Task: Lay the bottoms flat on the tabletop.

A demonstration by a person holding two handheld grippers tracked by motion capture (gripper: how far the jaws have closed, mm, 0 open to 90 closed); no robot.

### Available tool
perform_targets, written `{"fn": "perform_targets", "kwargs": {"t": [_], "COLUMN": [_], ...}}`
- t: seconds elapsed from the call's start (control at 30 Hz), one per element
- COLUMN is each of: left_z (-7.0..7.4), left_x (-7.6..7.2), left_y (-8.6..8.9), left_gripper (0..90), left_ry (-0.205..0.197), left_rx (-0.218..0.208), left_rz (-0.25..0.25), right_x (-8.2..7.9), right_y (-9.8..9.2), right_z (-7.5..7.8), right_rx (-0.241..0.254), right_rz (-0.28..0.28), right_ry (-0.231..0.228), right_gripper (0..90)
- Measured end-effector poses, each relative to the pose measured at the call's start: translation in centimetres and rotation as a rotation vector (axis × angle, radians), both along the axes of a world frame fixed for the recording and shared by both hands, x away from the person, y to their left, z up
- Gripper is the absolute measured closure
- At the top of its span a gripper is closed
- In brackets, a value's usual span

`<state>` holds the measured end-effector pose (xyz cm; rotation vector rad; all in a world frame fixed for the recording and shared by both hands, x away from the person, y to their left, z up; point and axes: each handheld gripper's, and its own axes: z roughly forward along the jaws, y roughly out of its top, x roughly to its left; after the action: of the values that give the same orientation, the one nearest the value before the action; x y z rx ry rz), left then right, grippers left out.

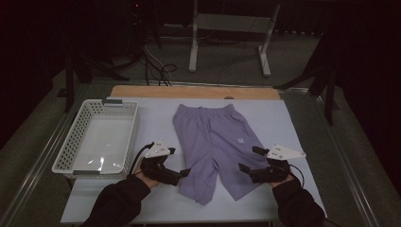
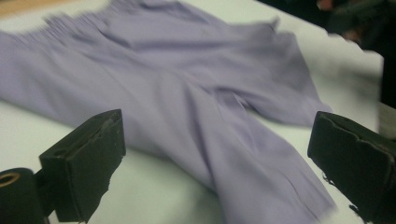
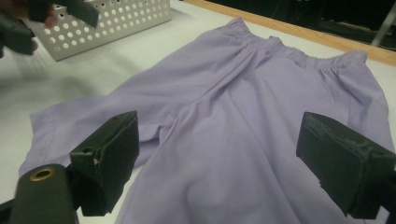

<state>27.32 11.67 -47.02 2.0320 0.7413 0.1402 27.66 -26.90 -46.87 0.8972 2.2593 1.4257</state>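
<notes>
The purple shorts [image 1: 215, 146] lie flat on the white table [image 1: 293, 123], waistband away from the person. The left gripper [image 1: 182, 174] and right gripper [image 1: 246, 163] flank the leg hems, jaws wide and empty (likely poised for folding toward the basket [image 1: 71, 142]).

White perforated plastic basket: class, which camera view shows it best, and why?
The high view shows the white perforated plastic basket best: whole, empty, left of the purple shorts. The right gripper view catches just a corner of its holed wall at top left. The left gripper view looks across the shorts instead.
</notes>
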Motion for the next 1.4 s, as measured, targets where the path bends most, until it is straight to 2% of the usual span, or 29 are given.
{"fn": "perform_targets", "kwargs": {"t": [0.1, 0.17, 0.2, 0.27, 0.3, 0.37, 0.4, 0.47, 0.5, 0.53, 0.57, 0.6, 0.63, 0.73, 0.87, 0.93, 1.03, 1.1, 1.23, 1.27, 1.4], "left_z": [-1.1, -2.1, -2.3, -3.0, -3.3, -3.8, -4.0, -4.3, -4.4, -4.3, -4.0, -3.8, -3.3, -1.8, 0.0, 0.8, 1.7, 2.3, 2.7, 2.7, 2.1], "left_x": [-0.8, -1.1, -1.1, -1.1, -1.1, -1.1, -1.1, -1.2, -1.2, -1.4, -1.4, -1.4, -1.4, -1.2, -0.8, -0.4, 0.5, 1.3, 2.8, 3.0, 3.5], "left_y": [0.3, 0.4, 0.4, 0.5, 0.4, 0.1, -0.2, -0.9, -1.3, -1.7, -1.9, -2.1, -2.4, -3.2, -4.4, -5.3, -7.0, -8.4, -11.0, -11.6, -13.6], "left_gripper": [8.1, 11.2, 17.5, 19.4, 26.9, 32.5, 39.7, 44.0, 53.9, 64.2, 76.5, 83.9, 87.2, 88.4, 88.5, 88.4, 88.3, 88.3, 87.2, 87.3, 87.5], "left_ry": [0.044, 0.071, 0.083, 0.115, 0.127, 0.154, 0.166, 0.178, 0.167, 0.142, 0.135, 0.124, 0.107, 0.076, 0.044, 0.016, -0.007, 0.0, -0.008, -0.018, -0.012], "left_rx": [0.002, 0.037, 0.046, 0.059, 0.071, 0.071, 0.079, 0.095, 0.104, 0.095, 0.079, 0.07, 0.059, 0.023, -0.003, 0.008, 0.01, 0.007, 0.018, 0.031, 0.071], "left_rz": [-0.022, -0.037, -0.041, -0.063, -0.079, -0.104, -0.123, -0.158, -0.178, -0.187, -0.198, -0.202, -0.204, -0.208, -0.232, -0.241, -0.254, -0.262, -0.276, -0.27, -0.28], "right_x": [-0.6, -0.9, -1.0, -1.0, -1.1, -1.1, -1.1, -1.1, -1.1, -1.1, -1.2, -1.2, -1.2, -1.3, -1.4, -1.5, -1.6, -1.7, -1.9, -1.9, -2.0], "right_y": [-0.3, -0.5, -0.5, -0.6, -0.6, -0.6, -0.5, -0.5, -0.5, -0.5, -0.5, -0.6, -0.6, -0.9, -1.1, -1.2, -1.4, -1.6, -1.8, -1.9, -2.5], "right_z": [-0.2, -0.3, -0.4, -0.5, -0.6, -0.8, -0.9, -1.0, -1.1, -1.1, -1.1, -1.0, -1.0, -0.8, -0.6, -0.4, -0.1, 0.0, 0.2, 0.3, 0.2], "right_rx": [0.004, -0.006, -0.008, -0.012, -0.011, -0.013, -0.022, -0.03, -0.03, -0.032, -0.033, -0.032, -0.032, -0.028, -0.021, -0.017, -0.014, -0.015, -0.018, -0.021, -0.014], "right_rz": [-0.004, -0.012, -0.014, -0.016, -0.021, -0.017, -0.016, -0.017, -0.017, -0.016, -0.019, -0.021, -0.024, -0.031, -0.04, -0.041, -0.05, -0.051, -0.056, -0.058, -0.063], "right_ry": [0.002, -0.002, -0.004, 0.0, 0.001, 0.006, 0.007, 0.008, 0.011, 0.01, 0.01, 0.009, 0.008, 0.0, -0.002, -0.009, -0.02, -0.026, -0.036, -0.039, -0.032], "right_gripper": [13.6, 13.6, 13.7, 13.6, 13.7, 13.7, 13.7, 13.7, 13.7, 13.8, 13.8, 13.8, 13.8, 13.8, 13.9, 13.9, 13.8, 13.8, 13.8, 13.9, 13.8]}}
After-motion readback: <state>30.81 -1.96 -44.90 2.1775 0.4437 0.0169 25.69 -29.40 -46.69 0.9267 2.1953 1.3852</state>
